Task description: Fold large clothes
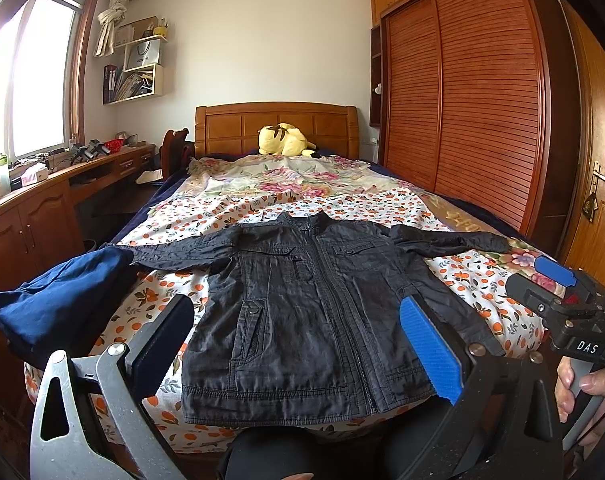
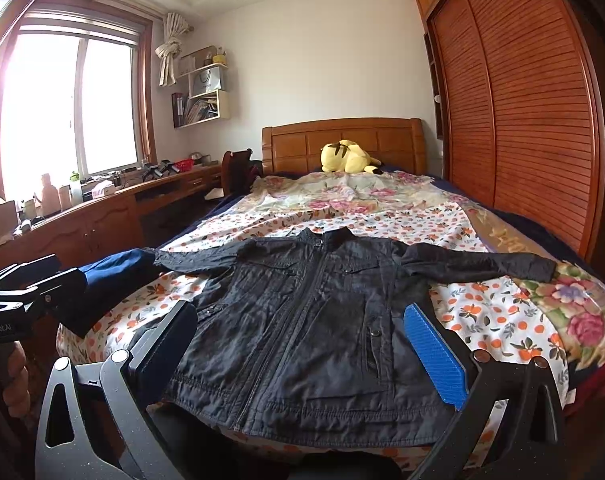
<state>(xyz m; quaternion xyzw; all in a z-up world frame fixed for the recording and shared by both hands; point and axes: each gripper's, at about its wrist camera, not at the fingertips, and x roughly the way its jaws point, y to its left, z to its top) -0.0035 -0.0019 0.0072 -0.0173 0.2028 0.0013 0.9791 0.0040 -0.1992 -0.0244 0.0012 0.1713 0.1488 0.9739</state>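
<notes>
Jacket point(image 1: 310, 312) hem behind open jaws.

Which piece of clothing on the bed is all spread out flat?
The black jacket, zipped with both sleeves stretched out. The navy garment beside its sleeve is bunched in a heap at the bed's edge.

Black jacket point(image 1: 302, 312); navy garment point(image 1: 58, 300); orange-floral white sheet point(image 1: 482, 280); yellow plush point(image 1: 284, 140); claw pads point(image 1: 430, 356) blue, possibly ribbed.

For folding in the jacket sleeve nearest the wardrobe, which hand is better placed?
Probably right. The right tongs sit open on the wardrobe side, close to that sleeve. The left tongs hang open over the jacket hem, near its middle.
</notes>
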